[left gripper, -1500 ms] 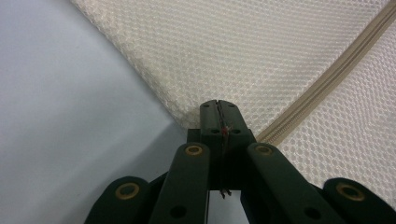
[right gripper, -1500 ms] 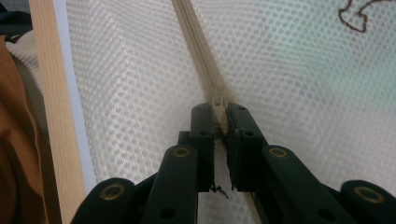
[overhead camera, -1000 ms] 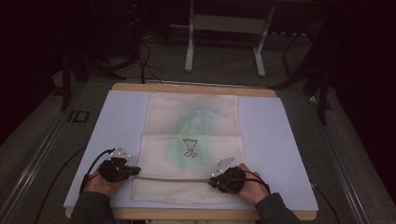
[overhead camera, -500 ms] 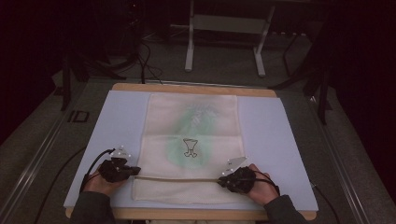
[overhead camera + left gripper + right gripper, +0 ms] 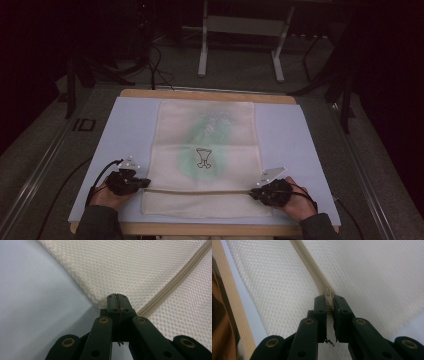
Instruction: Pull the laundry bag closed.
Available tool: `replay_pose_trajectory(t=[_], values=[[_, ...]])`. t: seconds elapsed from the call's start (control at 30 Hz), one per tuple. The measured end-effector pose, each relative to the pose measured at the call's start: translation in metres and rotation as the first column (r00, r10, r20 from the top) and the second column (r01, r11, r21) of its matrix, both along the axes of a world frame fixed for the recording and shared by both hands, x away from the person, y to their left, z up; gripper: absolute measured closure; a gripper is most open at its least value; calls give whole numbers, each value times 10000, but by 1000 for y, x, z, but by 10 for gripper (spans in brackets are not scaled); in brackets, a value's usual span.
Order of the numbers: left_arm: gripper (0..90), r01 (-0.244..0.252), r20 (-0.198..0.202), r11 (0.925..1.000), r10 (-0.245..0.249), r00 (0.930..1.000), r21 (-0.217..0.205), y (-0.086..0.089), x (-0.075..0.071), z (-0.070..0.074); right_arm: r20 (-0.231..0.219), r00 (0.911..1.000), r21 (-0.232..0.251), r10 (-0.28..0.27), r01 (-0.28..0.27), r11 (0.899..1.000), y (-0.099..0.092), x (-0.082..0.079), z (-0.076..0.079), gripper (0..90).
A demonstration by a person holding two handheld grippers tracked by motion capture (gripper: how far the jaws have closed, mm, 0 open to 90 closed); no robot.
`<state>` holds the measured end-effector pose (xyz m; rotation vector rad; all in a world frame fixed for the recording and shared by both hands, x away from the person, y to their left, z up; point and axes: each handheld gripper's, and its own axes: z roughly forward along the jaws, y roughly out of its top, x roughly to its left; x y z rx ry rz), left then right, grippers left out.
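Zipping a mesh bag (image 5: pixel 205 155) along its near end looks like the work in hand, and both tools are set for it. The bag lies flat on a pale blue mat (image 5: pixel 125 130) over a wooden table (image 5: pixel 210 94), long axis running from near to far, with the zipper (image 5: pixel 200 191) crossing it from left to right close to the near edge.

At the zipper's left end the left gripper (image 5: pixel 117 298) is clenched on the bag's edge, jaws meeting with only a sliver of fabric between them; I judge it serves as an anchor, so the soft bag cannot bunch or slide when the slider is drawn. At the right end the right gripper (image 5: pixel 329 300) is clamped on the small cream slider (image 5: pixel 328 295), squeezed between the two jaw tips. The tape runs taut and straight between the two tools, which fits that pull-against-hold arrangement.

The bag is cream honeycomb netting, fine, limp and see-through; something green shows faintly through it in the middle, beneath a small dark printed emblem (image 5: pixel 203 157). The zipper tape is a smooth beige woven band. The mat looks matte and even, and the table's rim is light, plain wood.
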<state>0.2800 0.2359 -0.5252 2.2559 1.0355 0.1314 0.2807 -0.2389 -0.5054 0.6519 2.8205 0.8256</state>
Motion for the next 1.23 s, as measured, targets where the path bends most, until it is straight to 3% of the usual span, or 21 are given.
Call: replay_pose_trajectory(t=[0.3, 0.33, 0.57, 0.63, 0.7, 0.8, 0.83, 0.93, 0.97, 1.0, 1.03, 1.07, 1.1, 1.13, 1.17, 1.23], values=[[897, 11, -1, 10000, -11, 10000, 2, 0, 0, 0, -114, 9990, 112, -423, 424, 9990, -28, 0, 2, 822], [897, 6, -2, 10000, -6, 10000, 3, 0, 0, 0, -197, 9990, 344, -397, 404, 9986, -33, 1, 1, 822], [894, 65, 38, 10000, -65, 10000, -73, 2, 0, -1, -410, 9983, 262, -418, 429, 9987, -31, 2, -2, 794], [893, 99, 104, 9998, -98, 9999, -146, 3, 0, -1, -584, 9973, 388, -439, 462, 9982, -31, 2, -3, 690], [892, 364, 494, 9991, -375, 9981, 229, -1, -3, 0, -474, 9973, 684, -569, 601, 9958, -33, 4, -2, 614], [885, 437, 591, 9983, -459, 9972, 378, -2, -4, 2, -303, 9969, 929, -727, 752, 9928, -34, 4, -2, 596], [882, 510, 672, 9983, -529, 9963, 299, -1, -5, 3, -224, 9960, 1385, -870, 893, 9863, -38, 5, -2, 584], [873, 485, 755, 9987, -495, 9959, 146, 1, -5, 4, -92, 9926, 1657, -1214, 1212, 9787, -43, 5, -2, 576], [865, 406, 813, 9992, -404, 9959, -14, 2, -5, 5, 124, 9867, 1843, -1618, 1568, 9703, -48, 6, -1, 566], [865, 365, 908, 9992, -351, 9953, -140, 4, -6, 6, 124, 9867, 1843, -1618, 1568, 9703, -48, 6, -1, 566], [862, 155, 1151, 9989, -103, 9933, -449, 7, -6, 9, 218, 9779, 2085, -2081, 1991, 9575, -53, 7, -1, 559], [853, 155, 1151, 9989, -103, 9933, -449, 7, -6, 9, 218, 9779, 2085, -2081, 1991, 9575, -53, 7, -1, 559], [838, -276, 1443, 9980, 355, 9889, -563, 11, -6, 10, 296, 9667, 2279, -2543, 2412, 9433, -60, 9, -1, 557], [826, -276, 1443, 9980, 355, 9889, -563, 11, -6, 10, 296, 9667, 2279, -2543, 2412, 9433, -60, 9, -1, 557], [826, -531, 1569, 9973, 603, 9858, -499, 13, -5, 10, 303, 9608, 2364, -2755, 2609, 9360, -62, 10, -3, 558], [779, -1450, 1830, 9893, 1457, 9722, -174, 17, -2, 9, 357, 9448, 2460, -3258, 3077, 9191, -69, 12, -6, 559]])
